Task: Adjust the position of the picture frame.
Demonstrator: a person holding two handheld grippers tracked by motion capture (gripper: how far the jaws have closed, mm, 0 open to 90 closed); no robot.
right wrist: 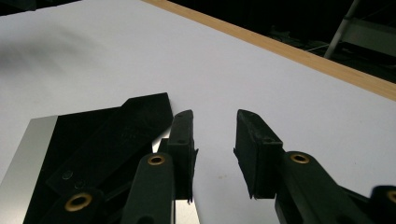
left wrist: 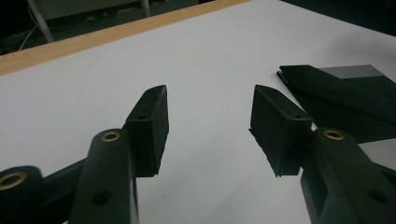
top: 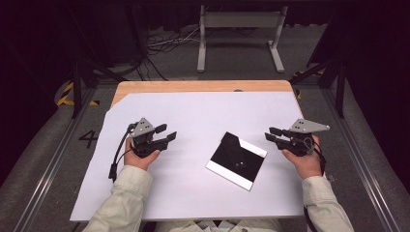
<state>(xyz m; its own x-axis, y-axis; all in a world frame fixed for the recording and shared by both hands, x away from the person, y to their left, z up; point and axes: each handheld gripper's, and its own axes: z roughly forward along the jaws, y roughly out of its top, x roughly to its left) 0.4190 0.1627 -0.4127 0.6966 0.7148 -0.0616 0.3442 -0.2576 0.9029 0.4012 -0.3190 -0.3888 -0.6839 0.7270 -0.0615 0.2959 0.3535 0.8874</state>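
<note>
A flat black square piece with a silvery-white border point(top: 237, 159) lies on the white sheet, right of centre. My left gripper point(top: 168, 133) hovers to its left, jaws open with nothing between them. In the left gripper view its jaws point(left wrist: 210, 93) point over bare sheet, and the black piece point(left wrist: 341, 93) lies off to the right. My right gripper point(top: 270, 134) is held just right of the piece, open and holding nothing. In the right gripper view its jaws point(right wrist: 215, 116) stand beside the piece's corner point(right wrist: 107, 135) without touching it.
The white sheet point(top: 193, 111) covers most of the wooden table, whose bare far edge point(top: 193, 86) shows at the back. A white metal stand point(top: 239, 29) and loose cables sit on the floor beyond. Dark frame rails run down both sides of the table.
</note>
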